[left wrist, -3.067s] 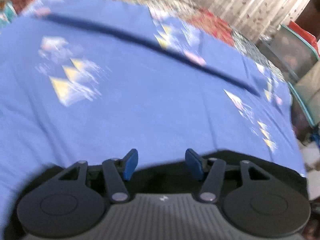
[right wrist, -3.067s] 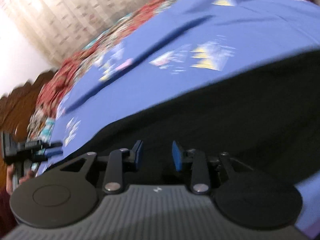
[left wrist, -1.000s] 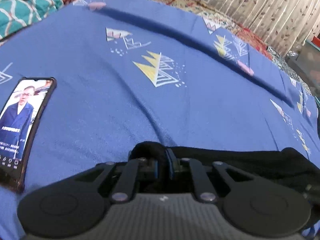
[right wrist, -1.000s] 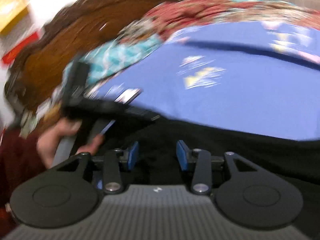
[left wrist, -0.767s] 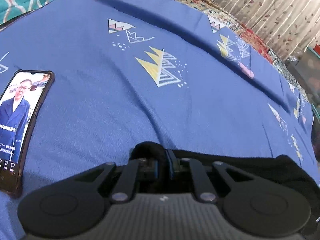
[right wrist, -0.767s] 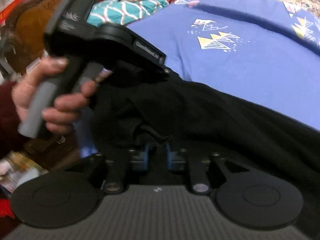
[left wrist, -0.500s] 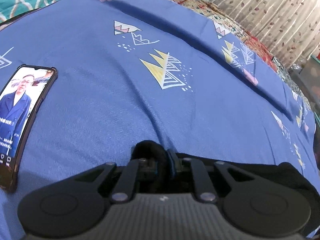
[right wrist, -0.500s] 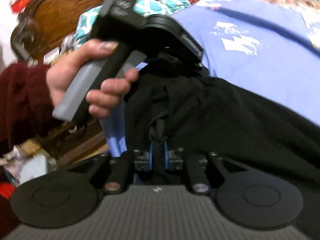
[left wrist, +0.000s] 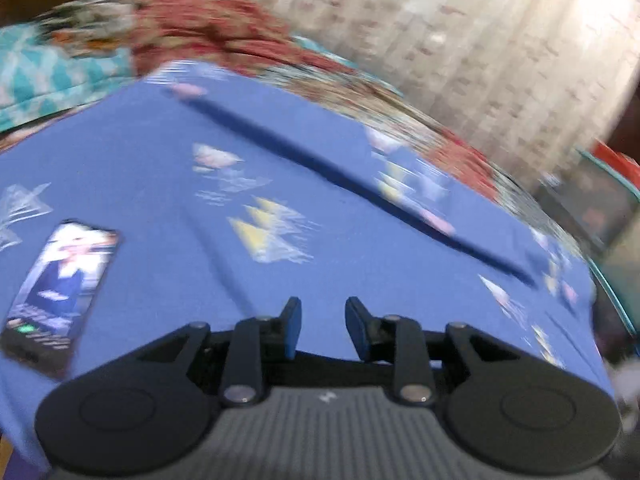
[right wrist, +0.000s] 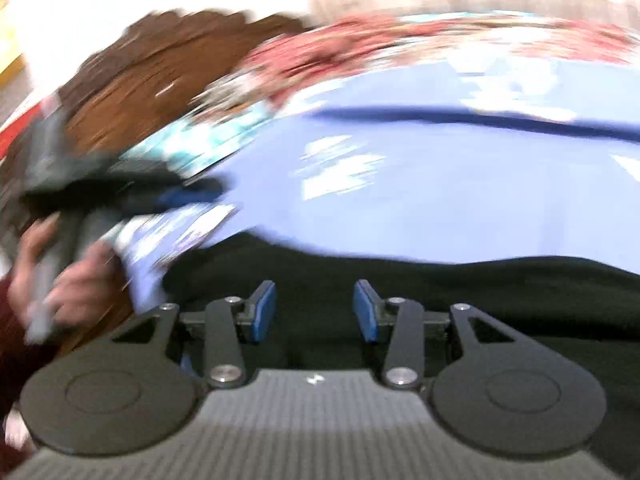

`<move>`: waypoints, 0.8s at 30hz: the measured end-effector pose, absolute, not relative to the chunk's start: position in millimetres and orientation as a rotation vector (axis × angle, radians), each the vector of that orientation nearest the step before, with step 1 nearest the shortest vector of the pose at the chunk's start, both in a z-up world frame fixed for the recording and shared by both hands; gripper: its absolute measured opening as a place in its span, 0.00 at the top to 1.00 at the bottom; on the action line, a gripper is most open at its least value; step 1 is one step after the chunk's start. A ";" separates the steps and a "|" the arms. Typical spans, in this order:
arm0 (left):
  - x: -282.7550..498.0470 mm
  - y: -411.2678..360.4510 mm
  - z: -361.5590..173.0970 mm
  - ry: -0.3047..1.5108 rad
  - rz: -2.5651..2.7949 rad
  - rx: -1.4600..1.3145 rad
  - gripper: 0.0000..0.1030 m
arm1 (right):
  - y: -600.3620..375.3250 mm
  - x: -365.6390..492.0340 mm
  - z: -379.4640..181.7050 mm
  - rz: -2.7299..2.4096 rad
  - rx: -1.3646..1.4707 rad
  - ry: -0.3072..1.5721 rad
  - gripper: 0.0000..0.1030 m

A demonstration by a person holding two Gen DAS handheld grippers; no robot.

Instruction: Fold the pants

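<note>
- L gripper (left wrist: pixel 318 328) jaws just opened, nothing between; R gripper (right wrist: pixel 315 310) likewise, apart over the pants (right wrist: pixel 460 300).
- Pants lie black along bed's (left wrist: pixel 340 264) near edge, phone (left wrist: pixel 60 292) by left edge.
- Next, I'd say: regrip both corners evenly, pull taut, keep fold clear of phone.

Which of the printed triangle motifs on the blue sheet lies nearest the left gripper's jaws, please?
The yellow triangle cluster, just beyond the left gripper; the other motifs sit farther off, paler and pinkish, toward the sheet's edges.

Pants (right wrist: pixel 440 280) on bedsheet (left wrist: pixel 360 248), phone (left wrist: pixel 60 288) left of them
</note>
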State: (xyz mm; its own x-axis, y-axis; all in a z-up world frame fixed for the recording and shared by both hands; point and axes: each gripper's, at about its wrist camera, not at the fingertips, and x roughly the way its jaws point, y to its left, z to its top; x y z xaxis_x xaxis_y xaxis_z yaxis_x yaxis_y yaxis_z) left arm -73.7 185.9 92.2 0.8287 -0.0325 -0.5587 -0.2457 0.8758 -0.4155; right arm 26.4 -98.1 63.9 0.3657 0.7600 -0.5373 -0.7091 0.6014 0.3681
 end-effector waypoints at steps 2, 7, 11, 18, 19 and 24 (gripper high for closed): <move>-58.8 160.9 83.9 0.636 0.041 -0.456 0.75 | -114.7 48.6 61.9 0.836 0.132 0.774 0.58; -34.4 104.2 42.1 0.794 -0.088 -0.342 0.75 | -125.7 109.2 60.2 0.649 -0.003 0.782 0.48; -44.1 83.5 9.7 0.912 -0.102 -0.266 0.76 | -109.8 155.6 20.4 0.582 -0.132 1.011 0.45; -70.7 107.8 2.0 0.892 -0.122 -0.395 0.76 | -88.6 105.5 23.1 0.696 -0.295 0.945 0.79; -69.5 108.3 1.2 0.890 -0.121 -0.399 0.76 | -86.9 105.2 20.7 0.690 -0.293 0.938 0.84; -67.5 103.7 2.3 0.879 -0.107 -0.361 0.77 | -90.4 124.0 26.0 0.586 -0.324 0.795 0.91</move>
